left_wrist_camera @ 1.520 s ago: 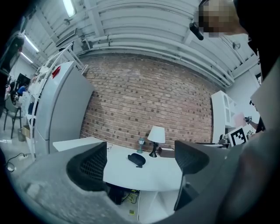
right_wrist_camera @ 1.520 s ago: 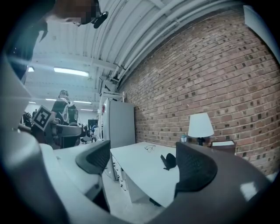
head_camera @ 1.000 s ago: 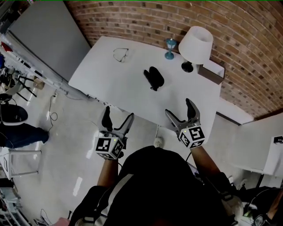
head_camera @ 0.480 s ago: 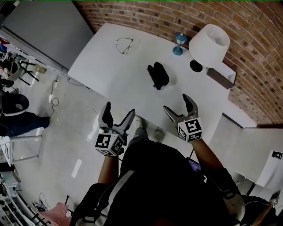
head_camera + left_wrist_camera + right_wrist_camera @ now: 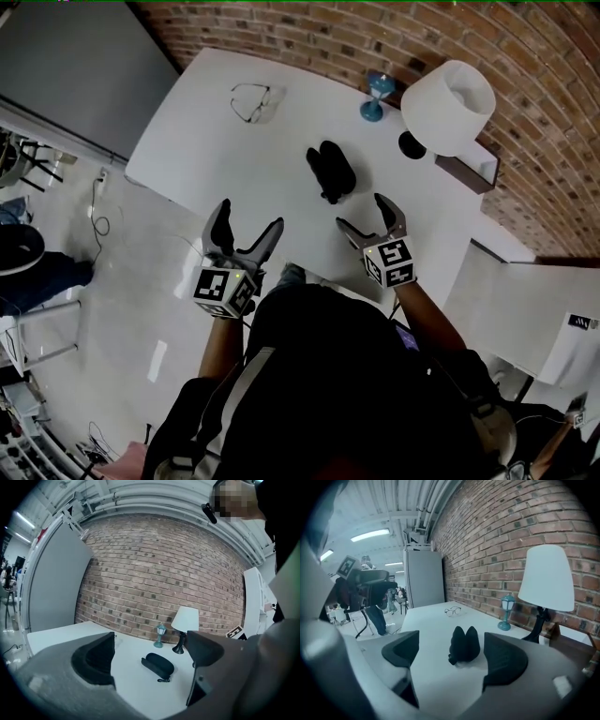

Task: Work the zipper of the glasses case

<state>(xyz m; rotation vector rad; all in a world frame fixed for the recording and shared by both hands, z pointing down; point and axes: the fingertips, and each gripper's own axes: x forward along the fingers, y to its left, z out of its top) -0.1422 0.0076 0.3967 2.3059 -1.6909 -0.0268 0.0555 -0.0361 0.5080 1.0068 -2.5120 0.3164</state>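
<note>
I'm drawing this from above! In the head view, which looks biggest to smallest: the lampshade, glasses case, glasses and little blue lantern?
1. Lampshade, largest.
2. Glasses case and glasses: about alike, too close to rank.
3. Little blue lantern, smallest.

Count: 1 black glasses case [image 5: 330,171], 1 pair of eyeglasses [image 5: 251,100], 1 small blue lantern [image 5: 373,97], 1 white-shade table lamp [image 5: 448,108], 1 counter [image 5: 211,131]. 2 grippers — left hand-held gripper [image 5: 248,217], right hand-held gripper [image 5: 363,213].

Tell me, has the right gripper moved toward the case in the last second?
Yes. In the head view the right gripper has closed in on the case, jaws apart, but has not reached it.
</note>
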